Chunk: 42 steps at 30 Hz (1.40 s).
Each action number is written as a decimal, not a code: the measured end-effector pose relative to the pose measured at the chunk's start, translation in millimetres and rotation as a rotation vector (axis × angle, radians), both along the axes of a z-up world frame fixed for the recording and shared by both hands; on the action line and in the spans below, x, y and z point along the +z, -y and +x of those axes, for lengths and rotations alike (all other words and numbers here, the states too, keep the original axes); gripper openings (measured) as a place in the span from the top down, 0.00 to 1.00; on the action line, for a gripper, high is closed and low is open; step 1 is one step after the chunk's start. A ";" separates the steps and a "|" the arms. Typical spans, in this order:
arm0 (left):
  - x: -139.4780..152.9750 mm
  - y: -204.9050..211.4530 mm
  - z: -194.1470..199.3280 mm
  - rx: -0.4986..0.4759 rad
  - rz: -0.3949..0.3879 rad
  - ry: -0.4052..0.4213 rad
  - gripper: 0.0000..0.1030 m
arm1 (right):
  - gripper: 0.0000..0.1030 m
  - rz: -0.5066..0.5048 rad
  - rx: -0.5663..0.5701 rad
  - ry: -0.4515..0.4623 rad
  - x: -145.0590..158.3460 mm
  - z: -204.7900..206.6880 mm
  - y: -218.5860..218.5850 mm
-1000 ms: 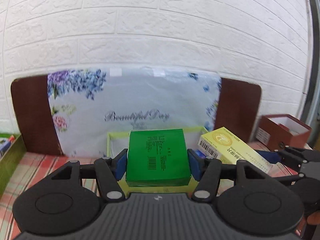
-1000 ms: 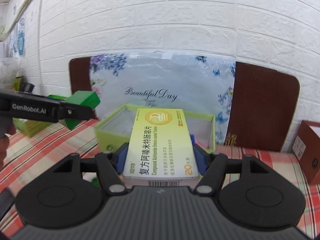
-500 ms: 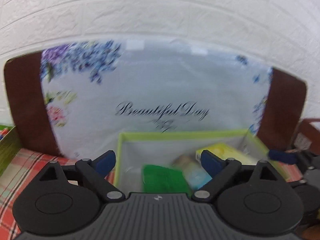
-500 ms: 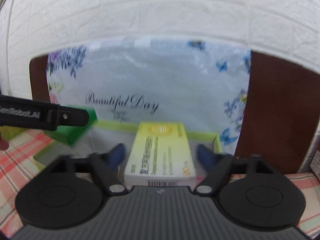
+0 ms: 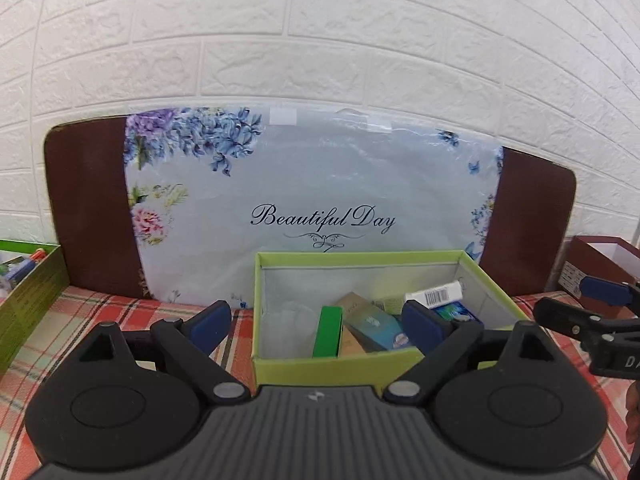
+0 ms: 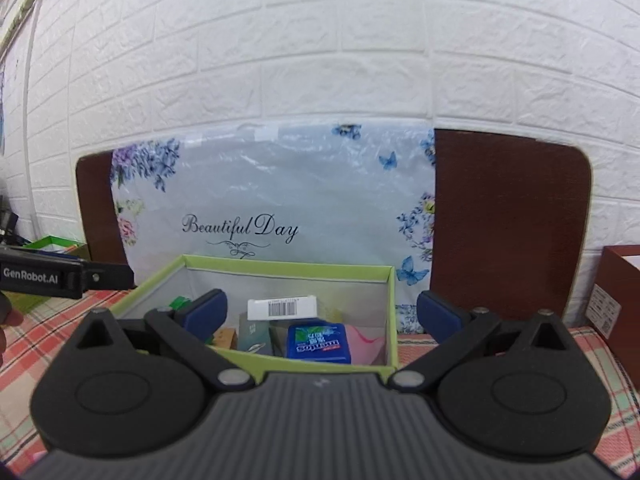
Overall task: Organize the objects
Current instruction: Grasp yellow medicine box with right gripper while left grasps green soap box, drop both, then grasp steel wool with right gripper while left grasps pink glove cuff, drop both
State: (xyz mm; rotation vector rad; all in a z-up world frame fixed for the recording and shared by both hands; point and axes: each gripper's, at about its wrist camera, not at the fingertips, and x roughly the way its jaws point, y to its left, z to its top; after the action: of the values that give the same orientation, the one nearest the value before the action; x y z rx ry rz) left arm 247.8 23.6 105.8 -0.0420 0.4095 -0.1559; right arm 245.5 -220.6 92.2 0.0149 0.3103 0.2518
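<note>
On the plaid cloth [image 5: 80, 320], at 12 o'clock from both my cameras, stands the lime tray [image 5: 332, 372], an open-topped carton with pale inner walls. Within it, in the left view, the green box [image 5: 329, 331] stands on its narrow edge at the tray's 7 o'clock, a teal carton [image 5: 376, 326] leaning just beside it. At the tray's 3 o'clock a white box end with a barcode [image 5: 436, 295] rests over the blue mint pack [image 5: 454, 312]. The right view shows the same barcode label [image 6: 282, 307] above the mint pack [image 6: 318, 343], with something pink [image 6: 366, 342] at the tray's 4 o'clock.

My left claw [image 5: 316, 326] is spread wide and grips nothing; its blue pads straddle the tray's near left corner, one outside the wall, one over the interior. My right claw [image 6: 322, 314] is likewise spread wide and bare, its left pad over the tray, its right pad beyond the right wall. Whether any pad touches the tray I cannot tell.

Behind the tray, a floral panel [image 5: 312, 200] reading "Beautiful Day" leans on a brown board [image 5: 88, 208] against the white brick wall [image 5: 320, 40]. A darker green bin [image 5: 28, 308] sits at 9 o'clock, a maroon box [image 5: 592, 268] at 3 o'clock.
</note>
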 end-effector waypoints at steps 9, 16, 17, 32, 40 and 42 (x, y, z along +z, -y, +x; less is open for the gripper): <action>-36.5 -18.5 -91.5 -0.084 -0.054 -0.109 0.08 | 0.00 0.021 0.068 -0.043 -15.1 -97.0 12.1; -85.6 -25.2 -116.2 -0.073 -0.050 -0.231 0.08 | 0.09 -0.021 0.231 -0.155 -55.3 -149.3 -23.7; -90.2 -24.9 -115.7 -0.067 -0.051 -0.238 0.08 | 0.12 -0.028 0.256 -0.179 -61.1 -150.7 -32.4; -123.9 -2.3 -70.0 -0.112 0.055 -0.261 0.54 | 0.72 -0.146 0.266 -0.285 -78.8 -176.9 -39.2; -111.2 -0.2 -112.1 -0.225 0.023 -0.308 0.76 | 0.64 -0.132 0.257 -0.305 -79.6 -174.7 -38.5; -110.0 3.8 -118.7 -0.201 0.065 -0.279 0.67 | 0.62 -0.132 0.261 -0.300 -80.2 -174.0 -39.7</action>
State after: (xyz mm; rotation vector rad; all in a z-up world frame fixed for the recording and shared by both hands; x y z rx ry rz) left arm 129.1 19.9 -4.2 0.0418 0.6975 -0.3365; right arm 71.5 -180.9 12.0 -0.1199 0.6289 0.4888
